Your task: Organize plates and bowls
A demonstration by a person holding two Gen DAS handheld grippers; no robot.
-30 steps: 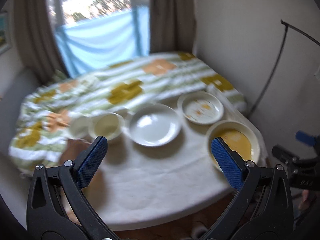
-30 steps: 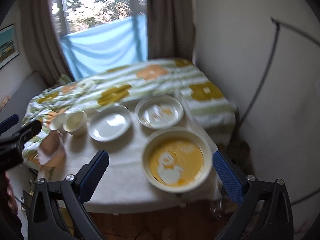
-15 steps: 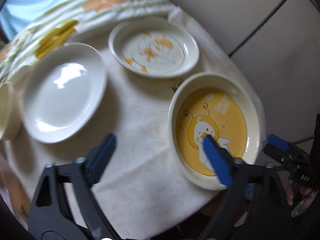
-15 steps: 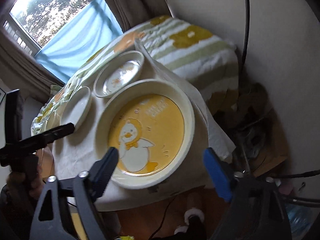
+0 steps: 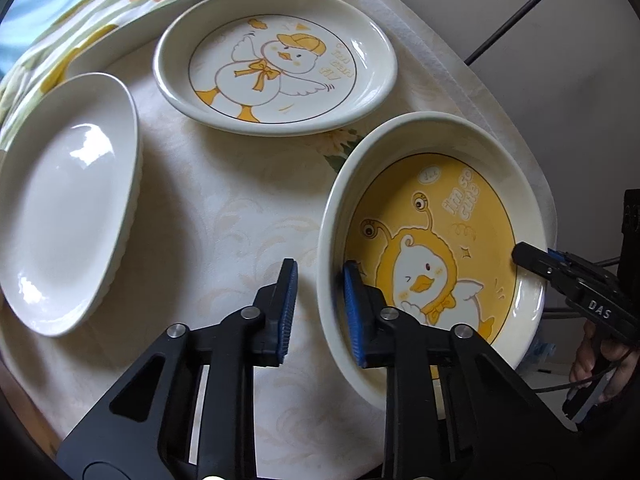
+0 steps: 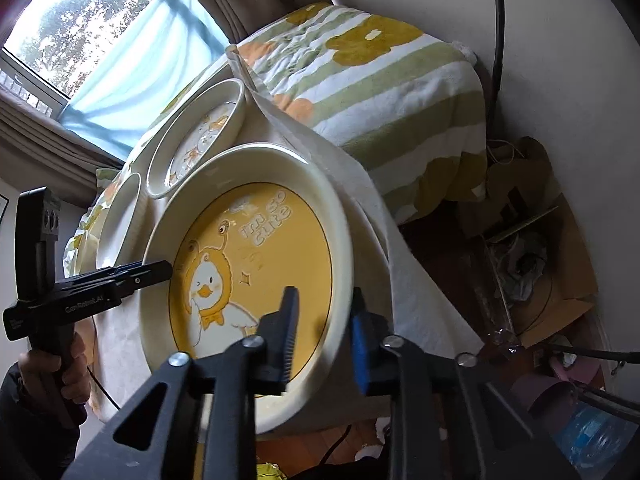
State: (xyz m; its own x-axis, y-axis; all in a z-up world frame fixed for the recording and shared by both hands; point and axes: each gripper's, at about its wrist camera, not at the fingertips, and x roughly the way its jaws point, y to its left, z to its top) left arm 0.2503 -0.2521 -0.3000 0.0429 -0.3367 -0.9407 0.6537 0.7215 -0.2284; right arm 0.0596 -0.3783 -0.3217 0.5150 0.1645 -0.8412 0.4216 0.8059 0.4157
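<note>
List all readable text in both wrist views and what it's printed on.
"i'm so cute": on the yellow duck dish, white letters, also readable in the right wrist view.
"DAS": on the right tool, its black arm, left wrist view.
"CamRobot.AI", roughly; small and soft: on the left tool, its black arm.
Yellow lettering on the white duck plate: too distorted to read.

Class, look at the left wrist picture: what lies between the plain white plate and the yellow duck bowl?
Only bare tablecloth lies between the plain white plate and the yellow duck bowl, apart from the left gripper's outer finger; seen in the left wrist view.
</note>
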